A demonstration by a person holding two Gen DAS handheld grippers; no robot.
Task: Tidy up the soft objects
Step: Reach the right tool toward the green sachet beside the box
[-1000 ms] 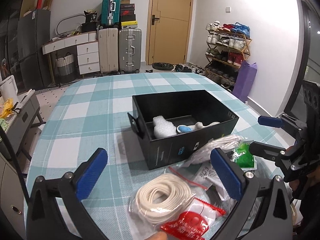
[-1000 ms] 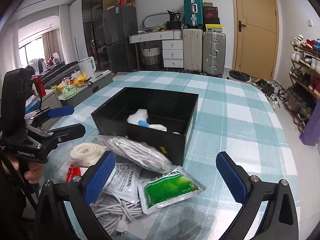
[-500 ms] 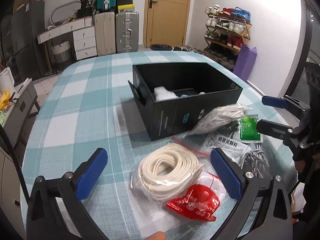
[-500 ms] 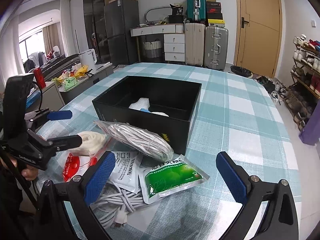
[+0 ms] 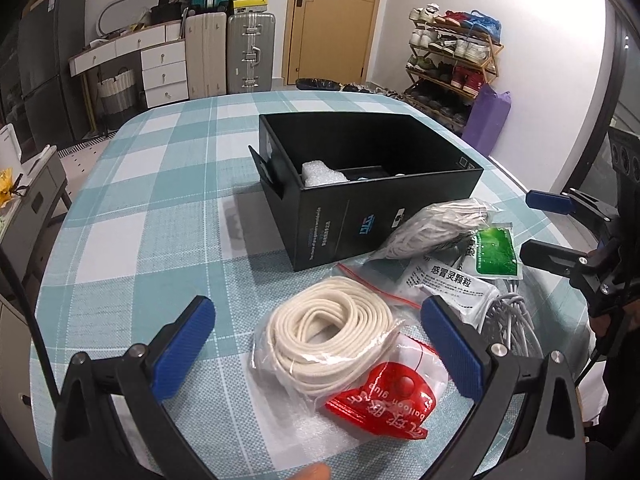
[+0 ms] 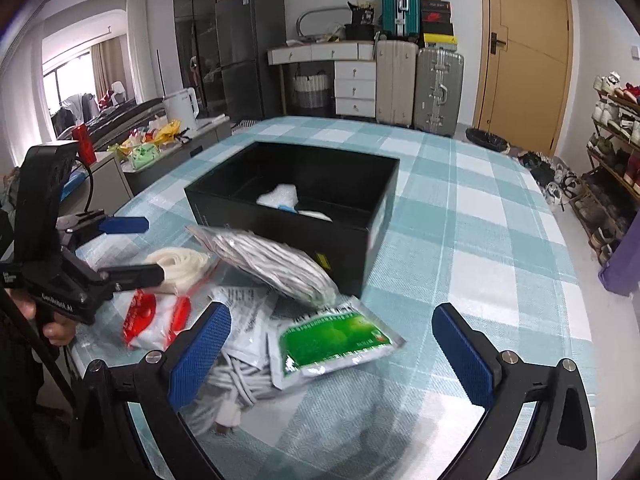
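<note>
Wide-spread left gripper (image 5: 318, 346) over bagged rope (image 5: 330, 336), seemingly untouched

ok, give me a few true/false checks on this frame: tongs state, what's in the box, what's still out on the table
1. Both tongs are open and empty. True: left tongs and right tongs hold nothing.
2. The black box is empty. False: a white foam piece lies inside.
3. The cream rope coil is inside the box. False: it lies bagged on the table, between the left fingers.
4. The green sachet lies on the table outside the box. True.
5. The red-labelled pack sits by the rope coil. True.
6. The grey cord bundle hangs from the right tongs. False: it rests against the box front.
</note>
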